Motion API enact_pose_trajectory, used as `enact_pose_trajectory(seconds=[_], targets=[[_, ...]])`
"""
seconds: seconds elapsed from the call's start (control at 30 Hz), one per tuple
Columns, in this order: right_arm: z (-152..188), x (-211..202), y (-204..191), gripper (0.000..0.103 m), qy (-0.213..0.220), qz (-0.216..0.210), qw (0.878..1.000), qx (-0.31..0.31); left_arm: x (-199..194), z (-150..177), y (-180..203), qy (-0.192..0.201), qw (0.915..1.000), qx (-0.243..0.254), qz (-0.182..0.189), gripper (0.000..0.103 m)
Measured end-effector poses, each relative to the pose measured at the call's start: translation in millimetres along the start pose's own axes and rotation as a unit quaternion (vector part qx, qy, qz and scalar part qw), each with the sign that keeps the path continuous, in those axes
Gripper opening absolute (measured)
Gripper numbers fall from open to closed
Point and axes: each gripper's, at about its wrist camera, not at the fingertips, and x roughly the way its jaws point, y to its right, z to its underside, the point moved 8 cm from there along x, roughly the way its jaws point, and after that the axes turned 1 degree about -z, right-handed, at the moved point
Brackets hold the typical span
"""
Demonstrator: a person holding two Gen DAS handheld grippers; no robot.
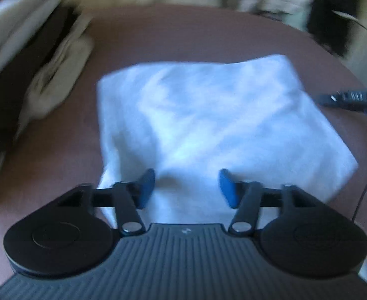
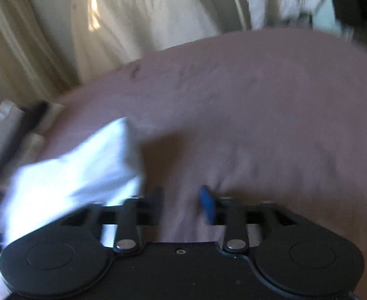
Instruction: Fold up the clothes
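White cloth [image 1: 208,125] is laid folded mid-table [image 1: 183,32]; left gripper [image 1: 187,187] is held wide open, empty, over its near edge, right gripper [image 2: 183,205] parted, empty, beside it.

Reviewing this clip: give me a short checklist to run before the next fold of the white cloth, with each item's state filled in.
1. Left hand-held gripper open, holding nothing: ok.
2. Right hand-held gripper open, holding nothing: ok.
3. White cloth lying flat on the brown surface: ok, though lightly wrinkled.
4. Cloth edges squared up: cannot tell, the picture is blurred.
5. Folded pile at the left, apart from the cloth: ok.
6. Right gripper over the cloth: not ok, it is over bare surface beside it.
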Motion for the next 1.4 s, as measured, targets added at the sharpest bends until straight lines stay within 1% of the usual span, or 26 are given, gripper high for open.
enact_pose_trajectory(seconds=[0.03, 0.13, 0.17, 0.2, 0.23, 0.27, 0.3, 0.4, 0.43, 0.5, 0.53, 0.6, 0.63, 0.67, 0.7, 0.77, 0.83, 0.9, 0.93, 1.0, 1.07, 1.1, 1.13, 1.27, 1.4], targets=[[6.0, -8.3, -0.1, 0.068, -0.001, -0.028, 0.999, 0.021, 0.4, 2.3, 3.9, -0.009, 0.9999, -0.004, 0.007, 0.064], [24.0, -28.0, -2.2, 0.069, -0.003, -0.098, 0.991, 0.092, 1.3, 9.3, 15.8, -0.035, 0.9988, -0.016, 0.030, 0.064], [30.0, -33.3, -2.1, 0.070, -0.005, -0.120, 0.986, 0.115, 3.0, 13.1, 16.2, -0.050, 0.9979, -0.028, 0.031, 0.064], [38.8, -38.2, -2.7, 0.071, -0.007, -0.137, 0.982, 0.133, 5.9, 19.1, 11.4, -0.071, 0.9959, -0.050, 0.025, 0.064], [50.1, -40.2, -6.4, 0.074, -0.014, -0.145, 0.979, 0.142, 6.7, 24.2, 6.1, -0.084, 0.9937, -0.071, 0.022, 0.064], [61.3, -39.0, -11.5, 0.082, -0.026, -0.149, 0.978, 0.147, 5.0, 26.1, 1.9, -0.086, 0.9919, -0.090, 0.027, 0.064], [70.6, -36.7, -17.2, 0.086, -0.034, -0.151, 0.977, 0.146, 2.4, 26.0, -1.3, -0.085, 0.9905, -0.103, 0.034, 0.064], [85.2, -22.9, -38.8, 0.088, -0.030, -0.138, 0.984, 0.111, -0.1, 26.7, -11.9, -0.092, 0.9842, -0.143, 0.050, 0.064], [88.0, -18.8, -45.8, 0.088, -0.027, -0.140, 0.984, 0.105, -0.4, 26.8, -15.2, -0.092, 0.9818, -0.156, 0.056, 0.064], [85.3, -13.3, -58.1, 0.084, -0.008, -0.175, 0.977, 0.123, 0.0, 27.8, -20.9, -0.091, 0.9774, -0.178, 0.068, 0.064], [84.8, -9.8, -61.8, 0.075, -0.001, -0.185, 0.973, 0.140, -0.2, 28.4, -23.6, -0.090, 0.9750, -0.189, 0.074, 0.064], [82.0, -11.1, -65.3, 0.032, 0.026, -0.172, 0.973, 0.150, -2.0, 29.4, -28.8, -0.087, 0.9694, -0.212, 0.087, 0.064], [79.0, -13.1, -66.2, 0.020, 0.042, -0.163, 0.975, 0.146, -3.3, 29.6, -30.8, -0.087, 0.9668, -0.221, 0.093, 0.064], [75.1, -15.6, -67.1, 0.015, 0.053, -0.156, 0.976, 0.144, -3.6, 29.5, -32.3, -0.087, 0.9645, -0.229, 0.099, 0.064], [70.2, -17.8, -69.5, 0.015, 0.058, -0.150, 0.977, 0.139, -2.2, 29.5, -32.4, -0.088, 0.9638, -0.231, 0.100, 0.064], [55.9, -21.7, -82.0, 0.013, 0.063, -0.137, 0.983, 0.105, 1.6, 29.8, -30.4, -0.094, 0.9652, -0.224, 0.096, 0.064], [38.0, -27.1, -107.7, 0.013, 0.071, -0.135, 0.987, 0.041, 4.3, 29.4, -28.1, -0.100, 0.9667, -0.218, 0.090, 0.064], [20.2, -32.5, -133.5, 0.013, 0.077, -0.133, 0.988, -0.024, 2.4, 26.4, -26.1, -0.104, 0.9679, -0.213, 0.085, 0.064], [11.6, -35.0, -147.3, 0.012, 0.079, -0.141, 0.986, -0.049, -0.4, 24.8, -26.9, -0.102, 0.9675, -0.214, 0.088, 0.064], [-1.9, -38.4, -182.3, 0.012, 0.076, -0.189, 0.977, -0.068, -9.6, 21.1, -31.3, -0.083, 0.9671, -0.221, 0.095, 0.064], [-9.0, -33.2, -217.4, 0.012, 0.065, -0.217, 0.968, -0.107, -21.3, 16.7, -38.4, -0.062, 0.9686, -0.223, 0.089, 0.064], [-9.1, -28.8, -232.3, 0.012, 0.056, -0.228, 0.964, -0.124, -26.6, 14.5, -43.2, -0.053, 0.9686, -0.227, 0.086, 0.064], [-1.5, -20.2, -241.5, 0.012, 0.042, -0.233, 0.962, -0.135, -31.4, 12.8, -49.3, -0.046, 0.9677, -0.234, 0.081, 0.064], [28.9, 13.5, -277.1, 0.012, -0.017, -0.252, 0.951, -0.180, -47.2, 11.2, -83.2, -0.023, 0.9563, -0.285, 0.060, 0.065], [60.7, 44.6, -307.7, 0.012, -0.074, -0.265, 0.935, -0.223, -50.7, 17.3, -108.8, -0.018, 0.9448, -0.324, 0.046, 0.065]])
